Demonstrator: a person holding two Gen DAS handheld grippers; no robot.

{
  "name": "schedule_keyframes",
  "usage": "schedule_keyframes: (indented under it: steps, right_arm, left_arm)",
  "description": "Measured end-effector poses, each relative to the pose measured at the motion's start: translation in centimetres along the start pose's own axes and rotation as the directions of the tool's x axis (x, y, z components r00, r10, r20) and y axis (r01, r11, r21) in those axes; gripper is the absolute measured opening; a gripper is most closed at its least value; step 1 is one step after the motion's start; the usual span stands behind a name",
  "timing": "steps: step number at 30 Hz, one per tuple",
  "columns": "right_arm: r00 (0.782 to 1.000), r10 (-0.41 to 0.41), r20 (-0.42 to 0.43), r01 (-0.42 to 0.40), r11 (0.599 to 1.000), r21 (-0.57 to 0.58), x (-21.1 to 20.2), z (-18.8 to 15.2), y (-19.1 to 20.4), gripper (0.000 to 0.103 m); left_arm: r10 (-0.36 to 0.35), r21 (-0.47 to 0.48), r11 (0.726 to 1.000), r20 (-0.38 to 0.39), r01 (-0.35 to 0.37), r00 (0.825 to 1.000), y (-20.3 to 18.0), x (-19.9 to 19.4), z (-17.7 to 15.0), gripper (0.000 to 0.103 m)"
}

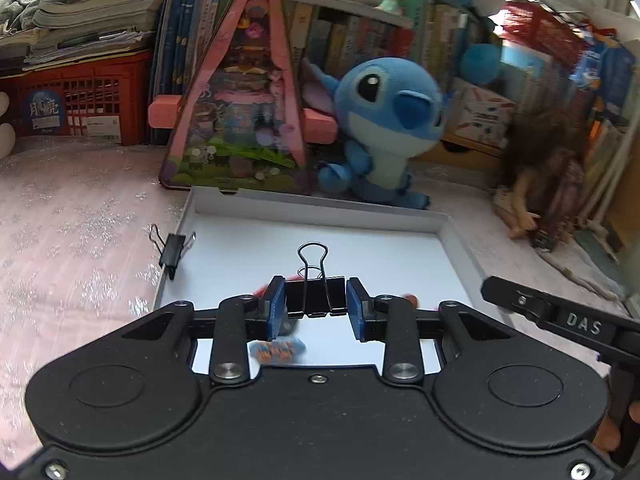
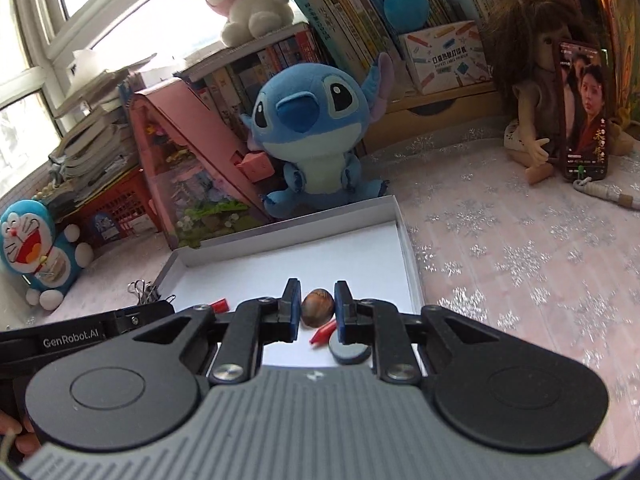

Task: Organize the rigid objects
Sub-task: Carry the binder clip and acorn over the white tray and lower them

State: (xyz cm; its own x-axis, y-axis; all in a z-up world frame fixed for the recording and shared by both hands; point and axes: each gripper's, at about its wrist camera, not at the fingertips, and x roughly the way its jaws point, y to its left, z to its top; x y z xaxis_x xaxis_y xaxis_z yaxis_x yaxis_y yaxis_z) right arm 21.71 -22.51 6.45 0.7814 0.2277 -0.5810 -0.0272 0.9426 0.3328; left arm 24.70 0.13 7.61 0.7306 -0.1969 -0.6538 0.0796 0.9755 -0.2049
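Left gripper [image 1: 316, 304]: clamped on a black binder clip [image 1: 316, 298], wire handles toward 12 o'clock, above the white tray [image 1: 456, 236]. Right gripper [image 2: 317, 307]: pinched narrow on a brown nut [image 2: 318, 307], also over the tray. Below: grey disc [image 2: 350, 353], red piece [image 2: 323, 333]. At 10 o'clock on the tray rim, a second clip [image 1: 173, 249]. Beyond, blue plush [image 1: 386, 128].

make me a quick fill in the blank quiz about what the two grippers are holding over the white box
1. The left hand-held gripper is shut on a black ____.
2. The right hand-held gripper holds a brown ____.
3. Both are above the white ____.
4. Behind the tray sits a ____ plush toy.

Missing words: binder clip; nut; tray; blue
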Motion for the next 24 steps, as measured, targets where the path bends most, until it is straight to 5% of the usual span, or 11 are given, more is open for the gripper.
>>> schedule_keyframes:
  steps: [11, 24]
  right_arm:
    - [0.997, -0.020, -0.080, 0.021, 1.000, 0.011, 5.6, 0.8, 0.0, 0.021]
    - [0.993, -0.055, -0.105, 0.051, 0.998, -0.039, 7.2, 0.3, 0.3, 0.021]
  left_arm:
    - [0.103, 0.024, 0.994, -0.057, -0.102, 0.993, 0.4, 6.1, 2.3, 0.031]
    - [0.127, 0.067, 0.990, -0.092, -0.121, 0.988, 0.0, 9.1, 2.3, 0.031]
